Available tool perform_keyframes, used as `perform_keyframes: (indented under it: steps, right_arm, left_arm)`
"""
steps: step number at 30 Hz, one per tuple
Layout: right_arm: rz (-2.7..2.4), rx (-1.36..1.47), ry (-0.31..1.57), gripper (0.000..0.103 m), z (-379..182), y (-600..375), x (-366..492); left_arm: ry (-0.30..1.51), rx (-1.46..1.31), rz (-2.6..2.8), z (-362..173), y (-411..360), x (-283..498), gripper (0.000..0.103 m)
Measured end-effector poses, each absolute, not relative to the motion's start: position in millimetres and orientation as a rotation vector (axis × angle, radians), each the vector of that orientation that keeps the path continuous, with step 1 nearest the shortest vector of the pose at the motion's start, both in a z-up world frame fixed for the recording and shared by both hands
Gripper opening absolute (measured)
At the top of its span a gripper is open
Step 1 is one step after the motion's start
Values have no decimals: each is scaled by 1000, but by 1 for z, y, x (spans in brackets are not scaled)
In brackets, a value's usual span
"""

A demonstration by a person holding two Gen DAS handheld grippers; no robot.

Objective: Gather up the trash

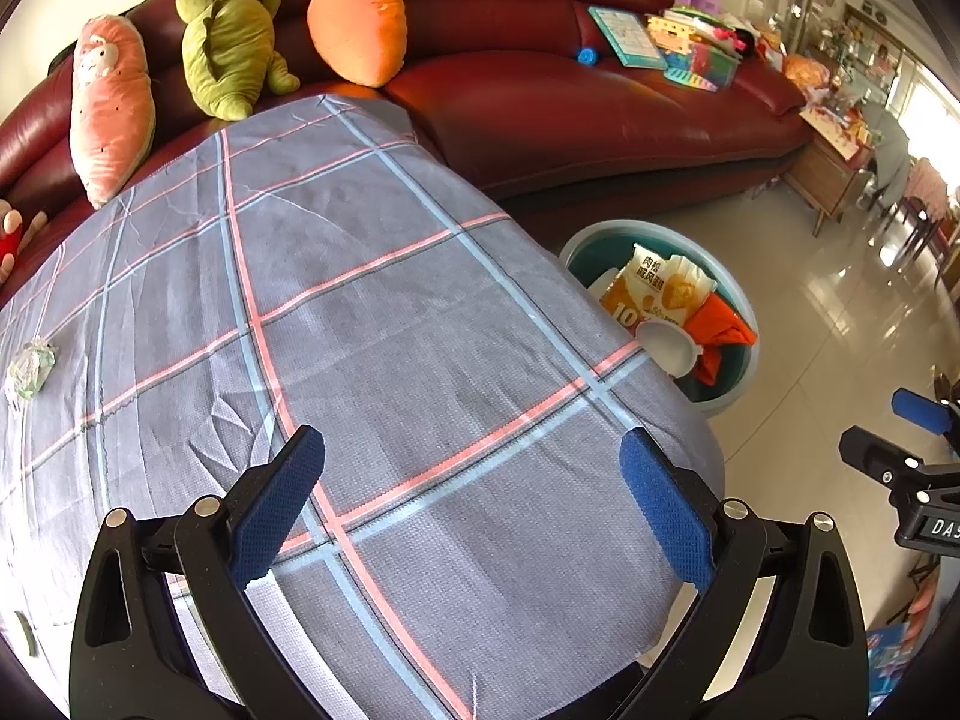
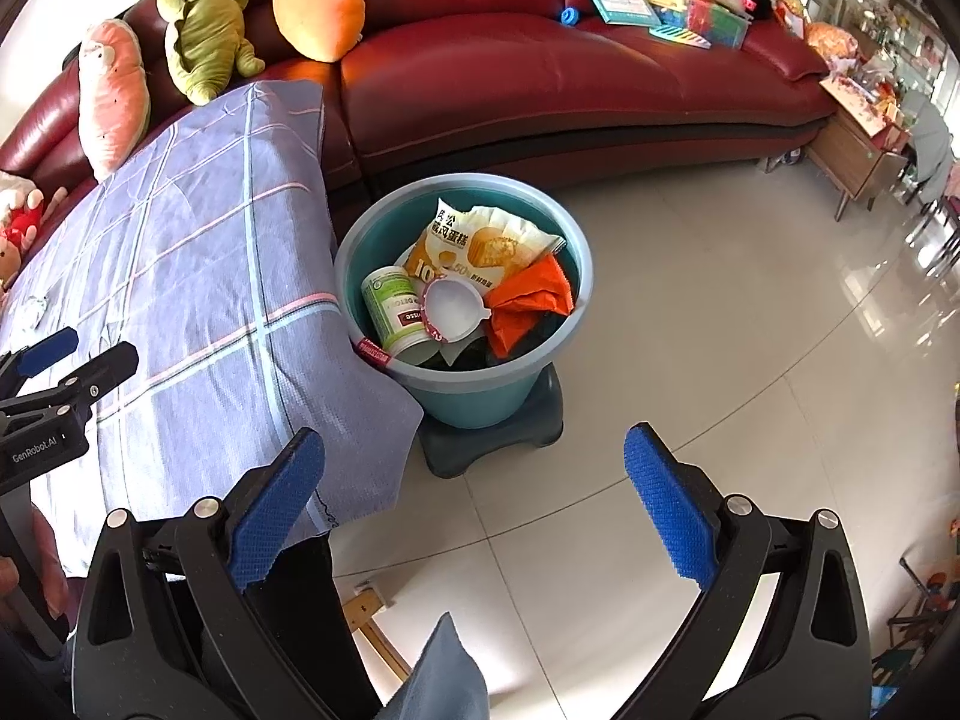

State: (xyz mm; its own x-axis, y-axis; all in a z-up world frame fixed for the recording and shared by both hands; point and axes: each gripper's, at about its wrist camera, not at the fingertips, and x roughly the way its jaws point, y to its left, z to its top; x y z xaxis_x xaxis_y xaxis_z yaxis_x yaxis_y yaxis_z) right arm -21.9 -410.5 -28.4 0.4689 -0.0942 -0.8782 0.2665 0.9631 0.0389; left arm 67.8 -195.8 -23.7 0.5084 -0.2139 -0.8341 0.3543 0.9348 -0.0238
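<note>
Nearing completion, as judged from the round teal plastic bin [image 2: 462, 384], where a yellow snack bag [image 2: 480, 249], green-labelled canister [image 2: 393, 312], white lid [image 2: 451, 307] and orange wrapper [image 2: 531, 300] are already collected. One crumpled clear wrapper [image 1: 30, 367] is left on the grey plaid tablecloth [image 1: 372, 324]. Left gripper [image 1: 472, 501] and right gripper [image 2: 474, 501] are shown spread and empty.

"GenRobot.AI" is printed in white on the black body of the left gripper [image 2: 57, 354]. Chinese characters and a large "10" are carried by the yellow snack bag [image 2: 480, 252] in the bin [image 2: 462, 387], and "DA" is read on the right gripper [image 1: 927, 420].
</note>
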Motion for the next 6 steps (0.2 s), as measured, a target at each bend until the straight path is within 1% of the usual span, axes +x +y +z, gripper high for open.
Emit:
perform_keyframes:
  steps: [6]
  right_arm:
    - [-234,159,1053,96,-25,-410,-20]
  left_arm:
    - [976,188,-368,-27,-200,69,99]
